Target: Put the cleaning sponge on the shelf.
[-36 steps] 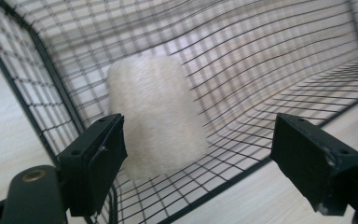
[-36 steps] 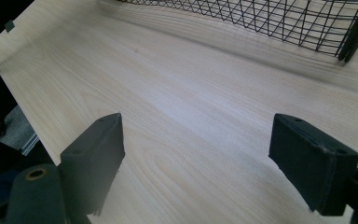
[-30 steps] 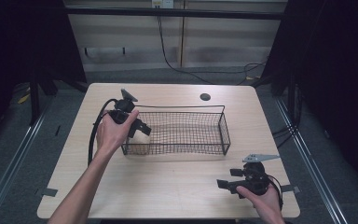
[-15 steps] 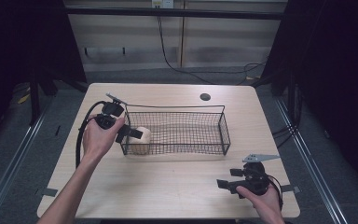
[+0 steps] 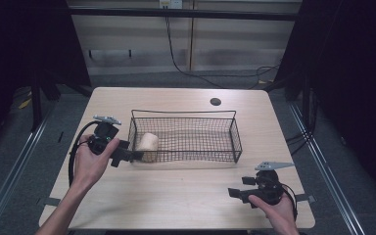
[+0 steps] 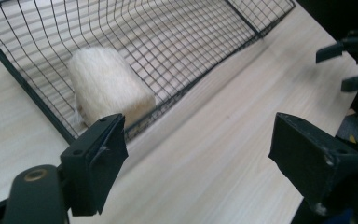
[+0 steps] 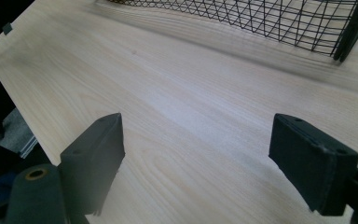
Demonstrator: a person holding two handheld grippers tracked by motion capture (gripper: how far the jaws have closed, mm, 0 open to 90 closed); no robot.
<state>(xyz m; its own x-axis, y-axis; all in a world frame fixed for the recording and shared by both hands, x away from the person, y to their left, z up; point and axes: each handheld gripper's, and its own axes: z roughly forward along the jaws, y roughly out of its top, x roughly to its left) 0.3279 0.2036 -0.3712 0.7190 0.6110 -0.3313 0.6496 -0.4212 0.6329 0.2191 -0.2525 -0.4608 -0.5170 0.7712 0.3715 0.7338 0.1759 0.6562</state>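
As it lies inside the black wire mesh basket point(image 5: 186, 139), at that basket's left end and against the near wall, the pale cream fuzzy roll point(image 5: 147, 145) looks like a soft, light thing, probably towel or plush, that would give under pressure rather than slip. I would judge it best taken across its rounded sides from above, since the mesh bars any approach from the side.

The left gripper point(image 5: 127, 155) hangs just outside the basket's left near corner, jaws apart with only bare desk between them; they have just been opening a little wider, and the roll sits beyond the wire, not held. In the left gripper view the roll point(image 6: 107, 88) rests behind the mesh just past the left pad.

The right gripper point(image 5: 236, 192) rests well apart near the light wooden desk's point(image 5: 176, 196) near right corner, jaws spread over bare wood, holding nothing.
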